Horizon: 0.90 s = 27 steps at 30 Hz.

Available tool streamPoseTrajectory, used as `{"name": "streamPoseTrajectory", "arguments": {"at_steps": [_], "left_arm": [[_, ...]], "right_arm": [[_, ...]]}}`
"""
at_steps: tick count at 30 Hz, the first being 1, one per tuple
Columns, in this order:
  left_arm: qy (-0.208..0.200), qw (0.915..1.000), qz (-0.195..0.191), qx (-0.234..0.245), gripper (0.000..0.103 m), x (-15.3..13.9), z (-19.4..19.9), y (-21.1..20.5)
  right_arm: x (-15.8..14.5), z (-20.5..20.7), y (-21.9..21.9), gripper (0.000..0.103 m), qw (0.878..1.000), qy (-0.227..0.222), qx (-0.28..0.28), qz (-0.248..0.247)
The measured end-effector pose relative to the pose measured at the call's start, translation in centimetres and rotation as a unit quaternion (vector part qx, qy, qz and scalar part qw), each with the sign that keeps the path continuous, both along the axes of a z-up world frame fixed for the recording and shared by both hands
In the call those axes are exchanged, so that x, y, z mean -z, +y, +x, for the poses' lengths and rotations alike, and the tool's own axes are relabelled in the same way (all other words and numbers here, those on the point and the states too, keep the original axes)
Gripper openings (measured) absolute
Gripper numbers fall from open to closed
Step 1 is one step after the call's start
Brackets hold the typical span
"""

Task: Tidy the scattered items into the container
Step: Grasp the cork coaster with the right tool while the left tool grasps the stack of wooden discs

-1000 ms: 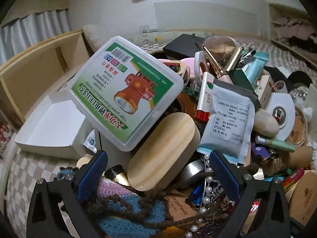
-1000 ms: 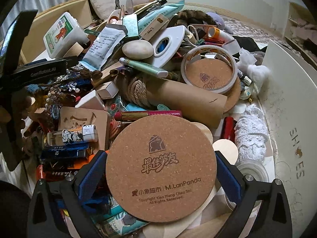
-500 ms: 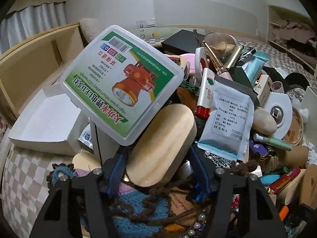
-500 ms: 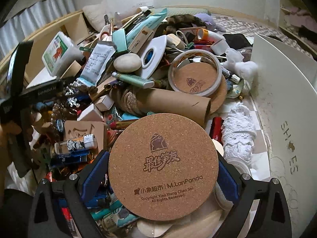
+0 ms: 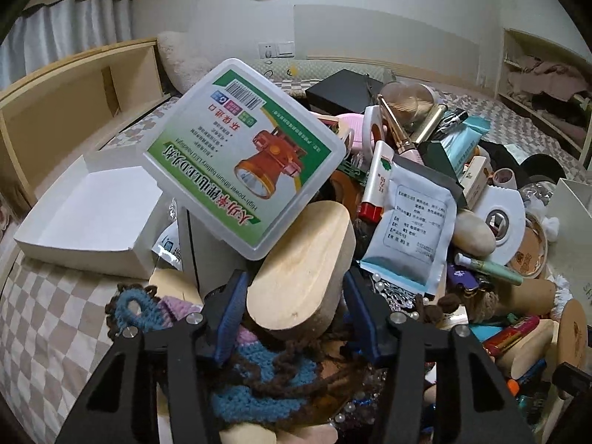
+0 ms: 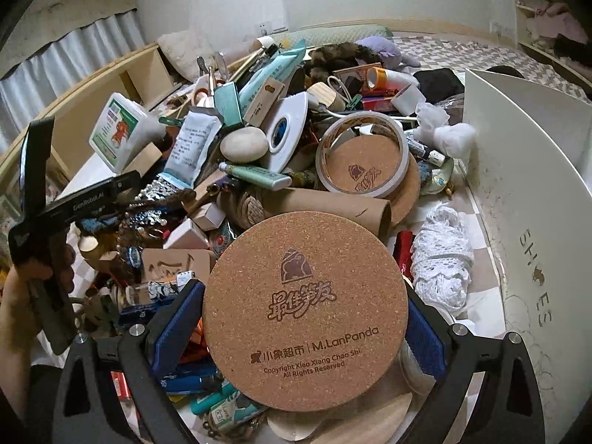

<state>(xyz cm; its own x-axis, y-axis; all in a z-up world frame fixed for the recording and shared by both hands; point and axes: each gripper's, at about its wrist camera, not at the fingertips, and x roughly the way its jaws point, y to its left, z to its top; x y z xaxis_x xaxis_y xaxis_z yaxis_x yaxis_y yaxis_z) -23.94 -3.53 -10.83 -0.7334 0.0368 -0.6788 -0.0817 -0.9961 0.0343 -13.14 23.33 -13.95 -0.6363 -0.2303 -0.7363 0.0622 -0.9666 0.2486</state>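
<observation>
My left gripper [image 5: 296,296] is closing its jaws on a pale oval wooden block [image 5: 303,266], and both blue pads touch its sides. The block leans in the pile under a white plastic headlamp box [image 5: 240,155] and above a blue crocheted piece [image 5: 259,370]. My right gripper [image 6: 305,318] is shut on a round cork coaster [image 6: 305,310], held flat just above the clutter. A white shoe box [image 6: 518,185] stands to the right of it. The left gripper's black body [image 6: 92,196] also shows at the left of the right wrist view, held by a hand [image 6: 14,296].
A big heap of small items covers a checked bedspread [image 5: 48,314]: a tape roll [image 6: 362,155] around a second cork disc, a cardboard tube [image 6: 333,203], a smooth stone [image 6: 244,144], a white sachet [image 5: 414,229], white lace [image 6: 440,259]. An open white tray [image 5: 92,214] lies at the left.
The left jaws have gone from wide open to closed against the wooden block. The right gripper has risen a little with the cork coaster still in it.
</observation>
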Motion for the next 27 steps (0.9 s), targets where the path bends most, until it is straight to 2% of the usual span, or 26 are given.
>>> {"name": "streamPoseTrajectory", "arguments": {"at_steps": [9,12,19,27], "left_arm": [[-0.01,0.9996,0.022,0.015,0.051,-0.1,1.6,0.6],[-0.007,0.9998,0.004,0.019,0.051,0.2,1.7,1.3],[-0.003,1.0,0.004,0.008,0.052,0.6,0.9,1.1],[-0.002,1.0,-0.004,0.007,0.058,1.1,-0.4,1.3]], "right_arm": [[-0.3,0.2,0.2,0.099,1.0,0.005,0.0,-0.011],[-0.3,0.2,0.1,0.099,1.0,0.004,-0.001,-0.011],[-0.1,0.2,0.1,0.099,1.0,0.0,-0.003,-0.01],[-0.1,0.2,-0.1,0.099,1.0,-0.001,-0.003,-0.01]]}}
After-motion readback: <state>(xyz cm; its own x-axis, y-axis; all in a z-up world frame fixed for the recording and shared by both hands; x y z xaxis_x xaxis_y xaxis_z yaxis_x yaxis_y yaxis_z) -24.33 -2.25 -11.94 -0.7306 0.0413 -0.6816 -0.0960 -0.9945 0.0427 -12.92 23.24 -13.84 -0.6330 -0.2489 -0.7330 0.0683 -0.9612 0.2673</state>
